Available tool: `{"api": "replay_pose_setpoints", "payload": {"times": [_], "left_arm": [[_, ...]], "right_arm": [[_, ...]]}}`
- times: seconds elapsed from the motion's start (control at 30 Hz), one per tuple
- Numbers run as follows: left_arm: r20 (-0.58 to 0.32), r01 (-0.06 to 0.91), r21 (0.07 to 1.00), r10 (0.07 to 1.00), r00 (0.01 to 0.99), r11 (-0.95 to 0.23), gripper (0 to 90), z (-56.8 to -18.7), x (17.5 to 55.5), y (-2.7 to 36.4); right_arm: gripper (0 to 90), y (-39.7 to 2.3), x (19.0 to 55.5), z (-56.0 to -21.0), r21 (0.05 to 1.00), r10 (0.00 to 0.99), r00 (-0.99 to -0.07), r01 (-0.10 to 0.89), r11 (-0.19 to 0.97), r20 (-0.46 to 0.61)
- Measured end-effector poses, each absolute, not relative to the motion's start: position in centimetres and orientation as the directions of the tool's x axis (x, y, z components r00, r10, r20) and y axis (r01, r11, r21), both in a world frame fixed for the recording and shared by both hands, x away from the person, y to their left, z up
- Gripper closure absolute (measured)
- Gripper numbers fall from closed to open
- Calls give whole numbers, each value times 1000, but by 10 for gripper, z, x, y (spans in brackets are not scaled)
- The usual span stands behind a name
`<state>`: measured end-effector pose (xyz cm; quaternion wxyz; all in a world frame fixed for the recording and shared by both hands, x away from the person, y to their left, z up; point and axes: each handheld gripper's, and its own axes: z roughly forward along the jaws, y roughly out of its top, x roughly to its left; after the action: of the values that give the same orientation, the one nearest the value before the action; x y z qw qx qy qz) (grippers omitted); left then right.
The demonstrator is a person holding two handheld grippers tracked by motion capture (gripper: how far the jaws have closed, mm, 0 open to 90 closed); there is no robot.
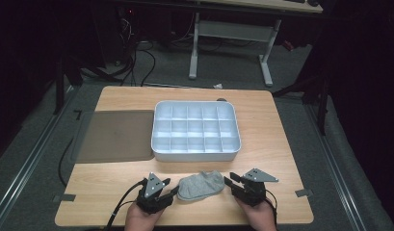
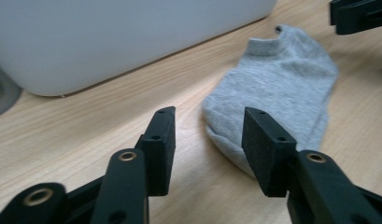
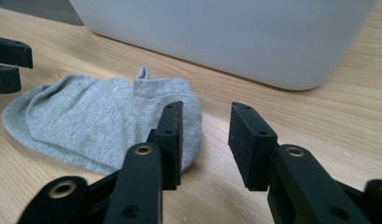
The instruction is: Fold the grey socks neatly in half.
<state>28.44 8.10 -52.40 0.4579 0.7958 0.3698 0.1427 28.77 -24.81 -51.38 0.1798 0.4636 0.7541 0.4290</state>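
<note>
**Now: grey sock flat btwn two open grippers**

Far left on the pale wooden table (image 1: 112, 98) lies a flat grey-brown rectangular mat (image 1: 115, 136), its right edge just beside the white plastic divided tray (image 1: 196, 155), which sits mid-table w/ rows of small compartments.

Near the front edge, the left black two-jaw gripper (image 1: 173, 192) is held in the person's left hand (image 1: 142, 217), pointing right toward the sock. Jaws stand apart, nothing clamped; in the left gripper view the toe end of the sock sits just ahead of the gap, w/ the right-hand pad overlapping its edge in the picture. Can't tell if it touches.

Centre front: the small light-grey ankle sock (image 1: 201, 185) lies flat on the wood, just in front of the tray wall, btwn both grippers.

Right: the right black two-jaw gripper (image 1: 228, 180), in the person's right hand (image 1: 258, 216), points left at the sock's cuff end. Jaws also apart, nothing gripped; in the right gripper view one pad stands in front of the cuff, the other over bare wood.
</note>
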Motion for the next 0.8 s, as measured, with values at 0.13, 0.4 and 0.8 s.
{"api": "replay_pose_setpoints", "payload": {"times": [0.13,0.4,0.8], "left_arm": [[-120,456,836,709,695,-304,615,-523,282,78],[-103,439,827,674,731,-350,717,-526,278,65],[-68,447,801,681,730,-399,743,-530,279,63]], "right_arm": [[650,-242,290,-515,808,841,-522,552,207,141],[577,-231,295,-518,783,837,-522,585,211,165],[545,-225,298,-526,737,842,-514,632,240,167]]}}
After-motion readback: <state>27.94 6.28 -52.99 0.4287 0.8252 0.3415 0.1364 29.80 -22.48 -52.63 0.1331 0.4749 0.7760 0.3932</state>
